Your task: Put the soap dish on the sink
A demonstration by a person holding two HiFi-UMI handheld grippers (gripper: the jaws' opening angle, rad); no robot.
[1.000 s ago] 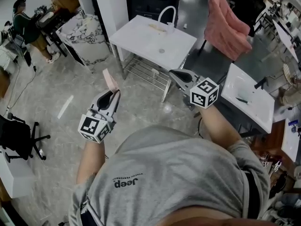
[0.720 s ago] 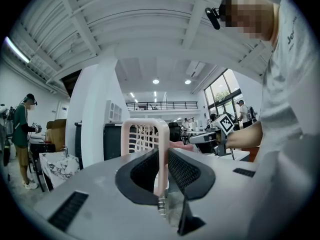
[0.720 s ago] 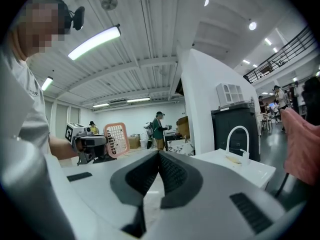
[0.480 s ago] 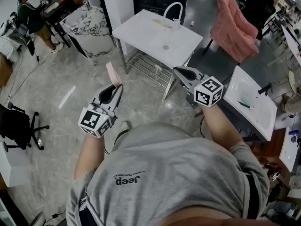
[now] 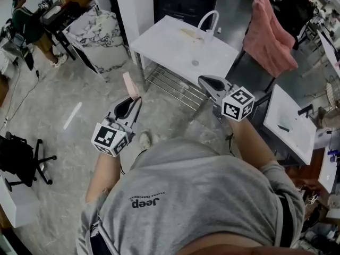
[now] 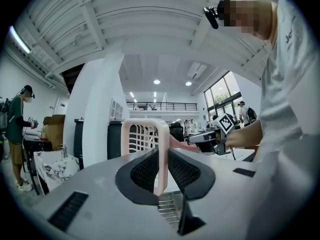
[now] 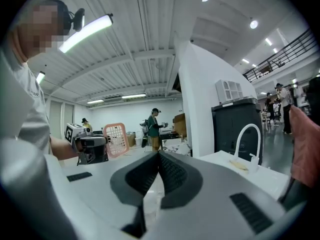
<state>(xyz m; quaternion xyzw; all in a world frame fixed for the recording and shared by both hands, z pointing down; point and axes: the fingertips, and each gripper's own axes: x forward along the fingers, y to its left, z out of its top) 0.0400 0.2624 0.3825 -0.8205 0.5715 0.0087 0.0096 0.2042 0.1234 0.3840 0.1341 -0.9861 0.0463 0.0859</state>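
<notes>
My left gripper (image 5: 133,98) is shut on a pink slatted soap dish (image 5: 130,85), which stands upright on edge between the pads (image 6: 161,160). In the left gripper view the soap dish (image 6: 144,138) rises above the jaws. The white sink (image 5: 180,45) with its curved faucet (image 5: 208,19) lies ahead, past both grippers. My right gripper (image 5: 204,81) hangs in the air at the sink's near right corner, jaws together and nothing in them (image 7: 159,155). From the right gripper view, the left gripper (image 7: 91,147) and soap dish (image 7: 116,139) show at left, the sink (image 7: 250,178) at right.
A wire rack (image 5: 175,83) sits under the sink. A marble-patterned block (image 5: 100,35) stands to its left, and a pink-draped chair (image 5: 270,35) to its right. Another white basin (image 5: 289,122) is at far right. An office chair (image 5: 18,153) and a person (image 5: 25,21) are at left.
The person has stepped toward the sink, carrying both grippers forward. A foot now shows on the floor below the left gripper. The soap dish stays in the left jaws.
</notes>
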